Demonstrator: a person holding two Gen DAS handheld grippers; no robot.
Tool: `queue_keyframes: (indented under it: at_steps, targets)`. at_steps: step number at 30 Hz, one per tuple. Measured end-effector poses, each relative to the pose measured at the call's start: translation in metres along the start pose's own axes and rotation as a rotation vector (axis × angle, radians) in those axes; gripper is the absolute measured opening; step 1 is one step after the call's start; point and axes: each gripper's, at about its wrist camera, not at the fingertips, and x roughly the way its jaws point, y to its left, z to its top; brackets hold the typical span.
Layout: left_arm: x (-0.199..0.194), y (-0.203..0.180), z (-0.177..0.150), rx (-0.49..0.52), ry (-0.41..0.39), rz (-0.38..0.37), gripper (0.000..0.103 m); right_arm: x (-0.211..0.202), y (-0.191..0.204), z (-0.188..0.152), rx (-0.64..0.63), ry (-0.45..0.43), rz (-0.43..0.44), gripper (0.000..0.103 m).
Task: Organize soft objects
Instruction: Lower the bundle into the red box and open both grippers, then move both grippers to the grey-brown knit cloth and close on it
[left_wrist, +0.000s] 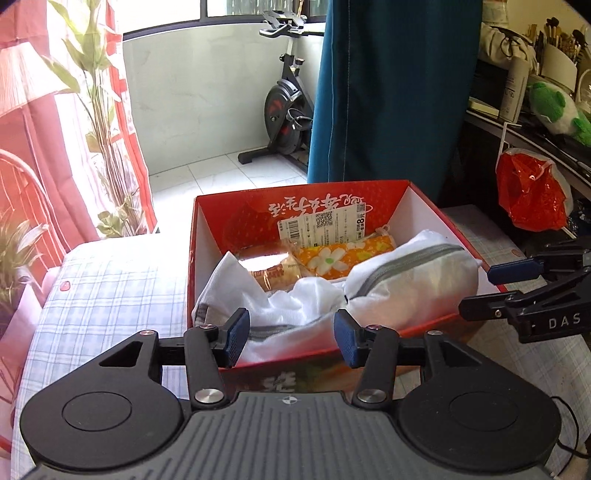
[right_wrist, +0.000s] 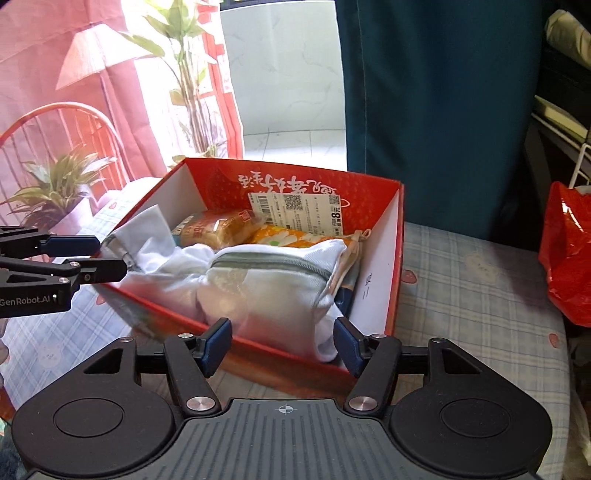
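A red cardboard box stands on the checked cloth. In it lie a white mesh bag with a grey zipper, an orange floral pouch, a wrapped bread pack and a paper label. My left gripper is open and empty at the box's near edge, above the white bag. My right gripper is open and empty at the box's near wall. Each gripper shows in the other's view, the right one and the left one.
A red plastic bag hangs at the right. A blue curtain, an exercise bike, potted plants and a red chair stand beyond the checked surface.
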Motion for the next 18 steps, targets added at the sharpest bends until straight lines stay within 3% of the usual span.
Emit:
queue_keyframes:
  at_steps: [7,10,12,16,18]
  targets:
    - [-0.026,-0.005,-0.026,-0.009,-0.033,-0.017,0.054,-0.024,0.007,-0.020,-0.030,-0.023,0.012,0.059]
    - [-0.032,-0.007,-0.042,-0.006,-0.044,-0.021,0.055,-0.030,0.009,-0.036,-0.049,-0.042,0.002,0.070]
    - [-0.032,-0.009,-0.054,-0.008,-0.040,-0.028,0.055,-0.032,0.010,-0.050,-0.069,-0.061,-0.012,0.083]
    - [-0.025,-0.012,-0.079,-0.019,-0.015,-0.053,0.055,-0.027,0.005,-0.080,-0.060,-0.069,-0.012,0.086]
    - [-0.020,-0.014,-0.090,-0.021,0.002,-0.059,0.055,-0.020,0.003,-0.095,-0.059,-0.059,-0.026,0.093]
